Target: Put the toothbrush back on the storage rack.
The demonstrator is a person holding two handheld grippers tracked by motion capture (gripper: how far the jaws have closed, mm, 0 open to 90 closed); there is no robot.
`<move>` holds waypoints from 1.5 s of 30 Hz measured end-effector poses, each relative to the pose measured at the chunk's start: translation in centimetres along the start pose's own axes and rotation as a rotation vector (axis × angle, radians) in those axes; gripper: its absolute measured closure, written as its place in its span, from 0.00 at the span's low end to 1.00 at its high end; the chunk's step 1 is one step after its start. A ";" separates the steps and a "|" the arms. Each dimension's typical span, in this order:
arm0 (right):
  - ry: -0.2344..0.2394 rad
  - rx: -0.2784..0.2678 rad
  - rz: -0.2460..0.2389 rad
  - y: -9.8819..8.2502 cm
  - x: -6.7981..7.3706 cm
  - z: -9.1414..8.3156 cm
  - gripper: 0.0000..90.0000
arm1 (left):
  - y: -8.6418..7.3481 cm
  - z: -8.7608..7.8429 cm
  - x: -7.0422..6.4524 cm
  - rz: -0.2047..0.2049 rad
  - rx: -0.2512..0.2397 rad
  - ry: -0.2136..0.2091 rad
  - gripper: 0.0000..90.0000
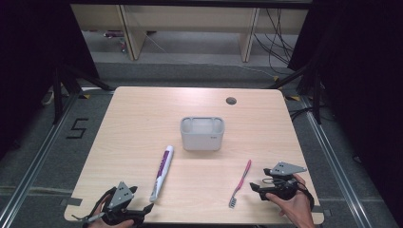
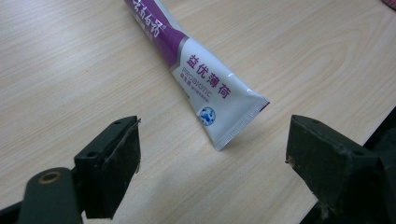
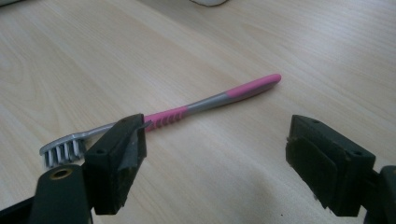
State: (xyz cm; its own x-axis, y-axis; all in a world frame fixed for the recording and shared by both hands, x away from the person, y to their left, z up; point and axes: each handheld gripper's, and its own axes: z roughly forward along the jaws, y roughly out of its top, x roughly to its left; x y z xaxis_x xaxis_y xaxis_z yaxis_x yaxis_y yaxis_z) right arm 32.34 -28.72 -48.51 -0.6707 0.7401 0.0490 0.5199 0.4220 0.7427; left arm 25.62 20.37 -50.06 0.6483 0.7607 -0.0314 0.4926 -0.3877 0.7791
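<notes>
The left claw [image 1: 145,211] sits at the near left edge of the surface [image 1: 142,109], held in the person's left hand [image 1: 111,219]. Its jaws stand wide apart with nothing between them. In the left gripper view, the crimped end of the tube [image 2: 205,77] lies just ahead of the gap between the jaws, not touching either pad. In the high view, the tube [image 1: 162,172] lies flat on the surface, left of centre, with its long axis running from the near left toward the holder. The right claw [image 1: 255,186] sits near the right front corner, held in the right hand [image 1: 294,204]. Its jaws are also wide apart and empty. The toothbrush [image 1: 240,182] lies flat on the surface just beside this claw, on its left in the high view, with the bristle head toward the near edge and the pink handle pointing away. In the right gripper view, the toothbrush [image 3: 173,116] lies ahead of the jaws, and the left jaw covers part of its neck; contact cannot be determined. The grey holder [image 1: 202,134] stands upright at the centre of the surface, well apart from both claws.
</notes>
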 end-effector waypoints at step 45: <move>-0.039 0.071 -0.135 3.9 -2.1 4.9 1.00 | 0.0 0.0 0.2 0.016 0.021 0.003 0.19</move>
State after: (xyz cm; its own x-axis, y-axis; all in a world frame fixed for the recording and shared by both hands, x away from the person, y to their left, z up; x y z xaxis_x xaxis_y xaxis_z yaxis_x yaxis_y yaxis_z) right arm 38.36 -26.03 -48.94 -0.7167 0.6933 -0.0756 0.4633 0.5544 0.6913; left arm 25.78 20.52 -50.07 0.6543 0.7560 -0.0170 0.4944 -0.4107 0.7660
